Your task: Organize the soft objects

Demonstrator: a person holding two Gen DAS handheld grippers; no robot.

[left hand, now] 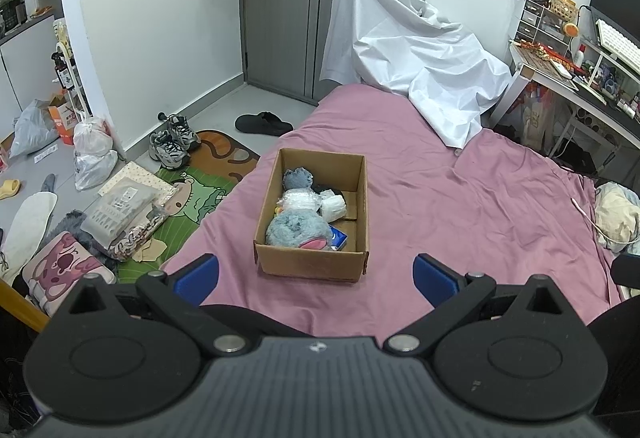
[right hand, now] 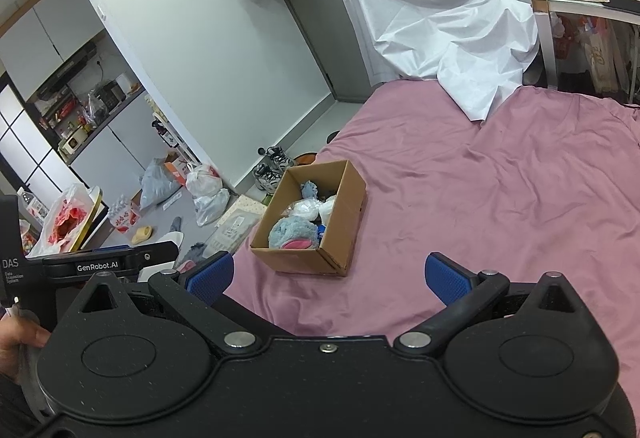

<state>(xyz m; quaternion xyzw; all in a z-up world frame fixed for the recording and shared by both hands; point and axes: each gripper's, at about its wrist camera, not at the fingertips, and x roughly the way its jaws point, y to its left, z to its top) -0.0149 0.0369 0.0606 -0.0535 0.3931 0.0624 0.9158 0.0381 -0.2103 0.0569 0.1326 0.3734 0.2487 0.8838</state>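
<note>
An open cardboard box (left hand: 312, 261) (right hand: 340, 234) stands on the pink bedsheet (left hand: 460, 206) (right hand: 500, 190). Inside lie a blue-grey plush toy (left hand: 296, 228) (right hand: 290, 230) with a pink patch, a clear plastic bag of white stuff (left hand: 300, 201) (right hand: 306, 209), a white soft bundle (left hand: 334, 206) (right hand: 329, 212) and a small blue pack (left hand: 339, 238). My left gripper (left hand: 316, 276) hovers open just in front of the box, holding nothing. My right gripper (right hand: 328, 274) is open too, nearer than the box and to its right, with nothing between its blue pads (right hand: 446, 276).
A crumpled white sheet (left hand: 412, 54) (right hand: 448, 26) covers the far end of the bed. A cluttered desk (left hand: 580, 62) stands at right. On the floor to the left lie sneakers (left hand: 174, 142), a cartoon rug (left hand: 192, 198), plastic bags (left hand: 92, 154) and packages. A pale bundle (left hand: 616, 214) sits at the bed's right edge.
</note>
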